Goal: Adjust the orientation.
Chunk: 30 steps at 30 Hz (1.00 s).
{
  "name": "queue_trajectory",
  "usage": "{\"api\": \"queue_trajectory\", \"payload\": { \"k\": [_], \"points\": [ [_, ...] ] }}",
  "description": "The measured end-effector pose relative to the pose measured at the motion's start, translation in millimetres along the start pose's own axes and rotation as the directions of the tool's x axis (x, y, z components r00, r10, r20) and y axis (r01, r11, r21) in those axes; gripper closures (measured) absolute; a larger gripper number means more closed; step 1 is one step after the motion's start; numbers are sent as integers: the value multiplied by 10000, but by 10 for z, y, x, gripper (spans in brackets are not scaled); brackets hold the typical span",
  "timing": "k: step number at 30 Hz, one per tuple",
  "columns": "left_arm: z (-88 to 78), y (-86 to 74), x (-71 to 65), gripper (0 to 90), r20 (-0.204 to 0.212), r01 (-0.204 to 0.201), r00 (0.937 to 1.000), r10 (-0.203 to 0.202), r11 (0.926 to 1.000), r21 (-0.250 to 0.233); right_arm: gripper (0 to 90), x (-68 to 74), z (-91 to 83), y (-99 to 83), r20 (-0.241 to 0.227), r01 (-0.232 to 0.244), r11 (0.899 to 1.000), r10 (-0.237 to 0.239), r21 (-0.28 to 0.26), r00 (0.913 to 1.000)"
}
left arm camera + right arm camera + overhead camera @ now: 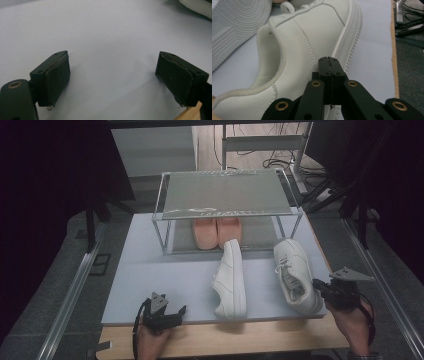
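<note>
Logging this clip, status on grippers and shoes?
Left gripper open over bare mat. Right gripper shut, jaws against upright white sneaker. Other white sneaker on its side; pink pair under rack.

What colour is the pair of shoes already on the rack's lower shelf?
Salmon pink. The pair of shoes under the rack shows best in the high view.
</note>
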State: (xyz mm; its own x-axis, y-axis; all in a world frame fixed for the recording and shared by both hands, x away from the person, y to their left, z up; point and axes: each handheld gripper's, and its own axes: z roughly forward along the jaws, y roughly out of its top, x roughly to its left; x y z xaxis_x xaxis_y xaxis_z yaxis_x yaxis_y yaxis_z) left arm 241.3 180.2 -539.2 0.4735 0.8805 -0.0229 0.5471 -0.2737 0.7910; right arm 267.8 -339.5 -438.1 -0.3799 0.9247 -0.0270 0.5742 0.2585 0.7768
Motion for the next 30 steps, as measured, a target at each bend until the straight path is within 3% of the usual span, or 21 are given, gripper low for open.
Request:
{"api": "queue_trajectory", "payload": {
  "k": [8,19,25,30],
  "points": [
    [1,0,1,124,6,4,10000,-4,10000,-9,893,-160,-11,-104,-165,-582,9983,582,-21,9982],
    [1,1,0,125,-5,5,10000,-5,10000,4,749,-339,-177,-101,163,-1223,9912,1233,-498,9922],
    [1,1,0,124,-4,12,10000,-12,10000,-9,681,-351,-162,-88,-73,-1203,9920,1201,-392,9927],
    [2,0,0,124,0,15,10000,-15,10000,-14,633,-353,-42,-42,10,-1027,9947,1027,5,9947]
  ]
}}
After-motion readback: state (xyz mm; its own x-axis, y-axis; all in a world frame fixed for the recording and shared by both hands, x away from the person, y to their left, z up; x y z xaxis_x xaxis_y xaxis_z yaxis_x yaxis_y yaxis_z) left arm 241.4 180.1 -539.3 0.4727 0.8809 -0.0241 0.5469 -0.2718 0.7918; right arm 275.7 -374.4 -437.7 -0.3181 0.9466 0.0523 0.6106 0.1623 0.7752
